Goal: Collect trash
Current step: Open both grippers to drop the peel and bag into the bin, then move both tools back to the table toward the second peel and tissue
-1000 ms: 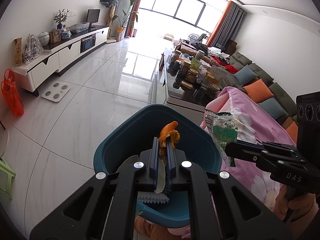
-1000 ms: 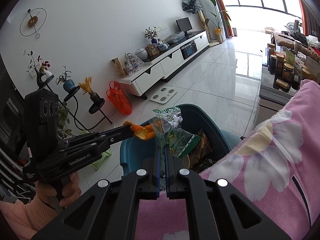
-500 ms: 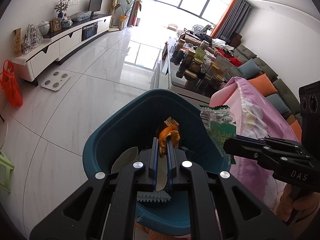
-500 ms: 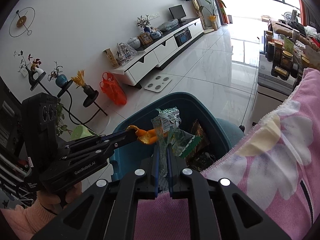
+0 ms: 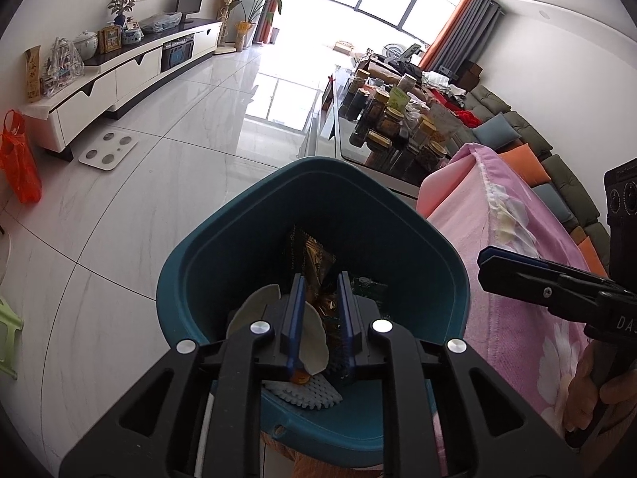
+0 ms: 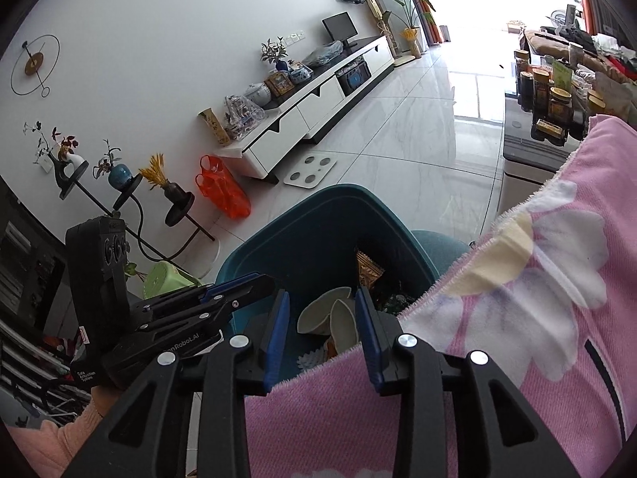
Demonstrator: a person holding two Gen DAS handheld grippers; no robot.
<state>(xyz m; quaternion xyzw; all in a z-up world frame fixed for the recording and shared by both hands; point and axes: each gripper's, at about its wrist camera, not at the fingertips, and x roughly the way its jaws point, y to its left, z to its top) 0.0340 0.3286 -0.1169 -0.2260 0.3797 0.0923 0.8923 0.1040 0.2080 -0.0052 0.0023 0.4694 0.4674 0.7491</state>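
**Both grippers over the teal bin, jaws opening and empty**

The left gripper (image 5: 320, 279) hangs above the teal trash bin (image 5: 247, 239), pointed down into it. Its jaws are opening; the blue pads stand a little apart and nothing is pinched between them. Seen through the gap is trash lying inside the bin: a brown-gold snack wrapper (image 5: 314, 257), pale curved peel pieces (image 5: 254, 302), a small orange scrap (image 5: 299, 377) and a white piece with a toothed edge (image 5: 306, 392).

The right gripper (image 6: 322, 298) is held at the near rim of the same bin (image 6: 318, 215), just beside the edge of a pink floral blanket (image 6: 537, 318). Its jaws are also opening, spread wider than the left pair, with nothing between the pads. Directly beyond them in the bin lie the peel pieces (image 6: 330, 314), the wrapper (image 6: 368, 271) and a dark green packet (image 6: 394, 302) near the blanket side.

In the right wrist view the left gripper (image 6: 243, 281) reaches over the bin's left rim. In the left wrist view the right gripper (image 5: 489, 263) sits over the blanket (image 5: 517, 298), just off the bin's right rim, held by a hand (image 5: 593, 390).

The bin stands on a pale tiled floor (image 5: 139, 199), next to the blanket.
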